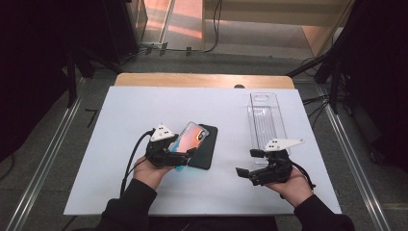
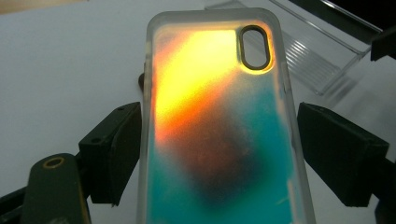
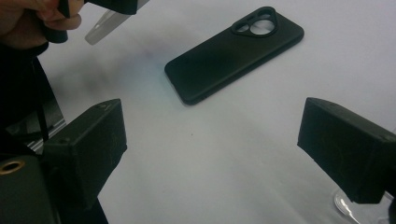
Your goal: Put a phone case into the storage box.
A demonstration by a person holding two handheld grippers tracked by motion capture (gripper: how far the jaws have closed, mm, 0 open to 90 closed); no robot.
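Two black jaws of the right claw [image 3: 212,121] stand wide apart, right up close, with nothing between them. This claw is let go and free. Ahead of it, past a bare bit of the white table [image 1: 144,106], lies the black phone [image 3: 233,56]. It lies flat with its back up. Its long side runs away from this claw and slants to one side. The end with the round camera rings is the far end.

The left claw [image 2: 219,126] is squeezing the see-through phone case [image 2: 210,84], the one with orange and blue-green colors. The jaws press on its two long sides, near its bottom end. The case points straight out from the claw, and its camera hole is at the far end. The case is up in the air and tipped, not lying on the table.

From above, the phone is just beside the left claw, on the side toward the other hand, partly under the case. The case and the phone point almost the same way, both with the camera end far from the person. So the left claw is much nearer to the phone. The right claw is well apart from it, close to the near end of the clear tray [image 1: 264,120].

I think the case goes on the phone next. It only needs a small turn to line up.
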